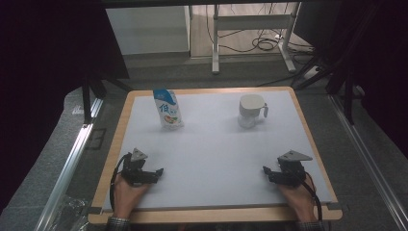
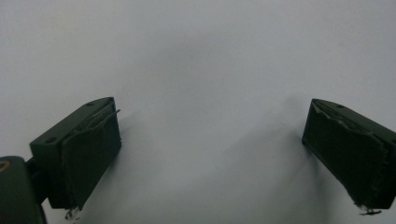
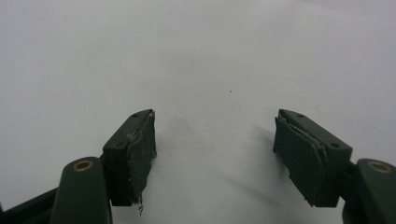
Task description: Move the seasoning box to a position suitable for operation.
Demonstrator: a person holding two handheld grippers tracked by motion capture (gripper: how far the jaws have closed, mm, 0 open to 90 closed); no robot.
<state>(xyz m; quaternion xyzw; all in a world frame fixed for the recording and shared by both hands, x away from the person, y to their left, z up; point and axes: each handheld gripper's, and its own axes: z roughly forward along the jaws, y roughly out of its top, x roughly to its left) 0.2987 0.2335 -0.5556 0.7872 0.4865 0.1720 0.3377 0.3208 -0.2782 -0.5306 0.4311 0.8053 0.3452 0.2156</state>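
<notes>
Both hands rest at the near edge of the tabletop (image 1: pixel 211 159), each with a hand-held gripper. Left hand-held gripper (image 1: pixel 158 172): jaws spread wide, nothing between them, only bare white surface ahead. Right hand-held gripper (image 1: pixel 266 171): likewise released and empty. Milk pouch (image 1: pixel 167 109): upright, far left of the white sheet, well apart from both grippers. White lidded cup (image 1: pixel 251 111): far right, its handle turned to the right. Judged step: the opening reach. To do it well, bring each hand-held gripper forward level, centre the jaws on the pouch's body or the cup's wall, and close gently so that the soft pouch neither buckles nor tips.
</notes>
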